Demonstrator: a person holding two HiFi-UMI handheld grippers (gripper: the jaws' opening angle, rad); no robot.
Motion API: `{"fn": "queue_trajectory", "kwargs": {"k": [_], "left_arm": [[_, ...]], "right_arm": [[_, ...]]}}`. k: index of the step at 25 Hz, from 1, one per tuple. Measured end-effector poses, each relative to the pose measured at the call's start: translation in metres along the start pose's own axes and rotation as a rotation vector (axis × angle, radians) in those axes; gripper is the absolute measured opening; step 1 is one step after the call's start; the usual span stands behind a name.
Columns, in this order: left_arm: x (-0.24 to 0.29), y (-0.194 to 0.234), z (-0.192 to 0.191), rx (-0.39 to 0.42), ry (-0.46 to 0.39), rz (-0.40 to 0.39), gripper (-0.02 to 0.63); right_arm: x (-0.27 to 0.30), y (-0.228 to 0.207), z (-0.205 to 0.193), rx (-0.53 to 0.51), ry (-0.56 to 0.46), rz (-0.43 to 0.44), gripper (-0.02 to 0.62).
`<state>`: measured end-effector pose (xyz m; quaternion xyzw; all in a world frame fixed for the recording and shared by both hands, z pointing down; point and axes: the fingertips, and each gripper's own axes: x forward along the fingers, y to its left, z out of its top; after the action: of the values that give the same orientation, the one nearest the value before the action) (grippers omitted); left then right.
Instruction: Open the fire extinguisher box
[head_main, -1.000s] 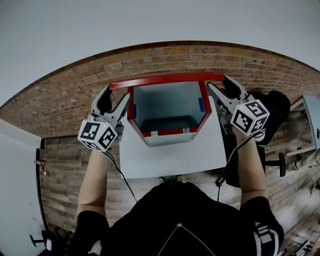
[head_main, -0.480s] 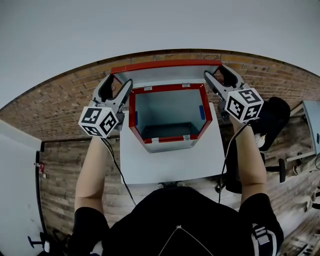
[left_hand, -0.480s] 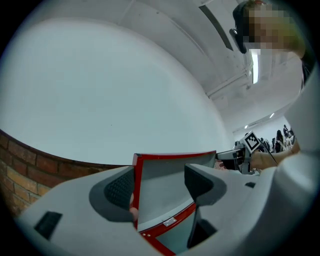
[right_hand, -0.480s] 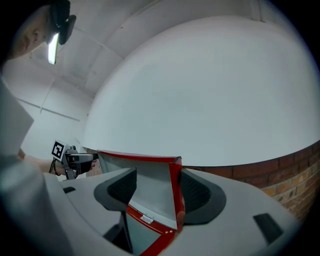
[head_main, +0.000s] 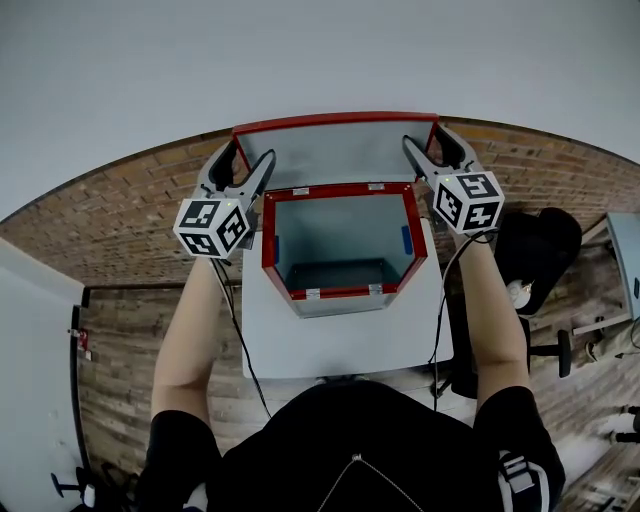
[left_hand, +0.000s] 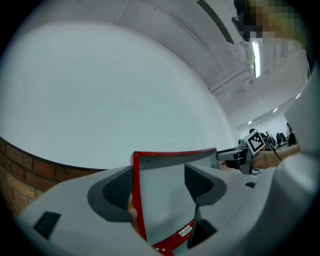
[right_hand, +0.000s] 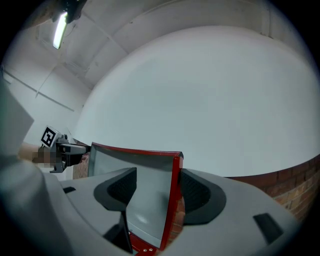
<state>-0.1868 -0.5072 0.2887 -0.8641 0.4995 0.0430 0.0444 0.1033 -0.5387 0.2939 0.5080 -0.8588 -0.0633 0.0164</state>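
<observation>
The fire extinguisher box (head_main: 340, 293) stands on a white table (head_main: 340, 345). It has a red frame and an empty grey inside. Its red-edged lid (head_main: 335, 150) is raised at the far side, in front of the white wall. My left gripper (head_main: 251, 160) is open, and the lid's left edge (left_hand: 136, 200) lies between its jaws, close to the left pad. My right gripper (head_main: 426, 148) is open too, with the lid's right edge (right_hand: 172, 195) between its jaws. From each gripper view the other gripper shows past the lid: the right gripper (left_hand: 246, 152) and the left gripper (right_hand: 60, 145).
A brick-patterned floor (head_main: 130, 230) surrounds the table. A black chair (head_main: 540, 245) stands to the right, a white cabinet (head_main: 30, 350) at the left. A plain white wall (head_main: 320, 50) is close behind the lid.
The lid has swung further up and away from me. Both grippers have moved forward and up along with its two side edges.
</observation>
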Motion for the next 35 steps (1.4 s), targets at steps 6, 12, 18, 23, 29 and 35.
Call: {"fn": "queue_trajectory", "kwargs": {"k": [6,12,18,23,29,35], "left_arm": [[0.014,0.009,-0.003,-0.009,0.008,0.023,0.36],[0.022,0.014,-0.005,-0.004,0.007,0.051,0.36],[0.021,0.014,-0.003,0.009,0.007,0.043,0.36],[0.003,0.021,0.01,0.04,-0.027,0.072,0.36],[-0.027,0.016,0.031,0.06,-0.086,0.097,0.359],[-0.053,-0.017,0.045,0.075,-0.131,0.056,0.317]], "right_arm": [[0.016,-0.006,-0.004,0.002,0.005,-0.014,0.282],[0.025,-0.011,-0.006,0.014,0.016,-0.02,0.282],[0.023,-0.011,-0.003,0.01,0.006,0.001,0.282],[0.009,-0.015,0.004,-0.007,-0.027,-0.003,0.282],[-0.017,0.0,0.022,-0.015,-0.077,0.02,0.281],[-0.046,0.036,0.044,-0.021,-0.128,0.072,0.245]]}}
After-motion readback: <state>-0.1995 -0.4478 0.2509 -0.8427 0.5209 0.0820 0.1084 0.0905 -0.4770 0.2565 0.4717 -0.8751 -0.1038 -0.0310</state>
